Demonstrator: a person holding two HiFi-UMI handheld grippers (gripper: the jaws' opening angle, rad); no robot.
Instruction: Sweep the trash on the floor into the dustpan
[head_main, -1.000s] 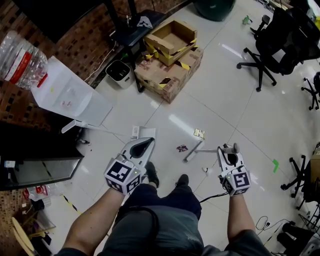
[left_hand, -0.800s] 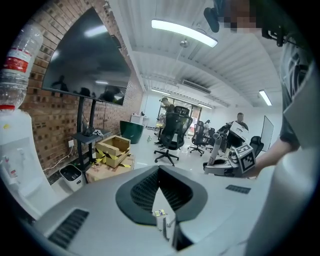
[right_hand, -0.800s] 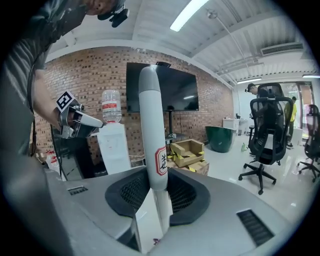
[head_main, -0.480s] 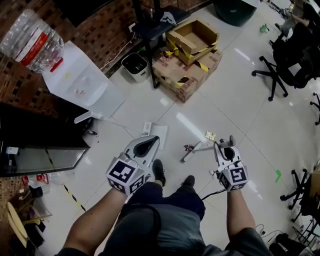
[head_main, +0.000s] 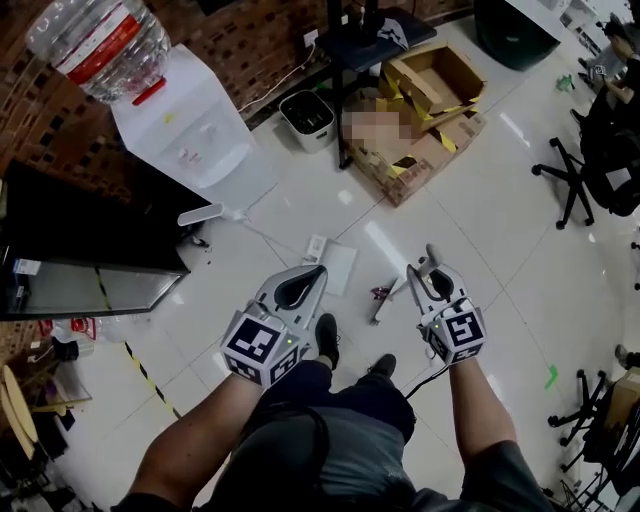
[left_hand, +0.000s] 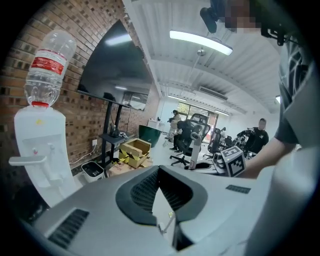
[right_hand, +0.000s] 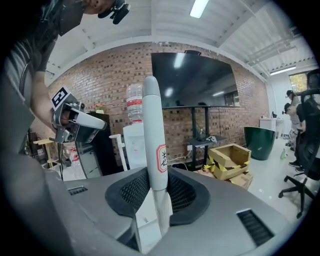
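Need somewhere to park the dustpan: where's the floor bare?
Widest bare tiles: right of the broom, bordered by the cardboard boxes and the office chair. A smaller patch lies between the bin and the dustpan. Crowded around the dustpan, trash and shoes.

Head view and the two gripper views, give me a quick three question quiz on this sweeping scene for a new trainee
1. True or false: the right tool is shut on a white broom handle.
2. Pick one. The small trash on the floor lies: A, between the dustpan and the broom's lower end; B, inside the cardboard box; C, under an office chair.
3. Fill in: upside down on top of the white dispenser sits a water ____.

Key: 1 true. 2 A. 3 bottle.
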